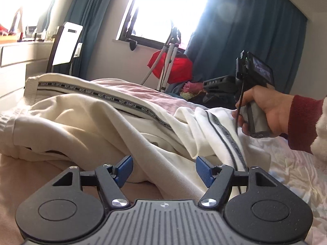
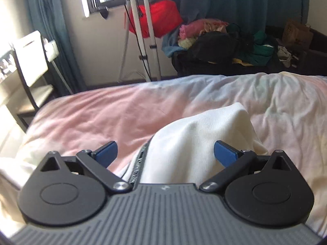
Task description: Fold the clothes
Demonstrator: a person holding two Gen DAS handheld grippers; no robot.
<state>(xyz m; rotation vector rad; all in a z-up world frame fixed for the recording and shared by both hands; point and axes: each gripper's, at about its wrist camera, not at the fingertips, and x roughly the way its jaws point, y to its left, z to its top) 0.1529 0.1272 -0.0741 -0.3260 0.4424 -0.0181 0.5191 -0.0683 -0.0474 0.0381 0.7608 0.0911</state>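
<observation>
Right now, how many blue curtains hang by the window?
2. One curtain hangs left of the window, beside the white chair; the other curtain hangs right of it, behind the red bag. More could be out of view.

You have cream-white trousers with a dark lettered side stripe, lying on a pale pink bedspread. Your claws wear blue pads on black arms, and your sleeve is dark red. Behind hang teal curtains and a bright red cloth.
</observation>
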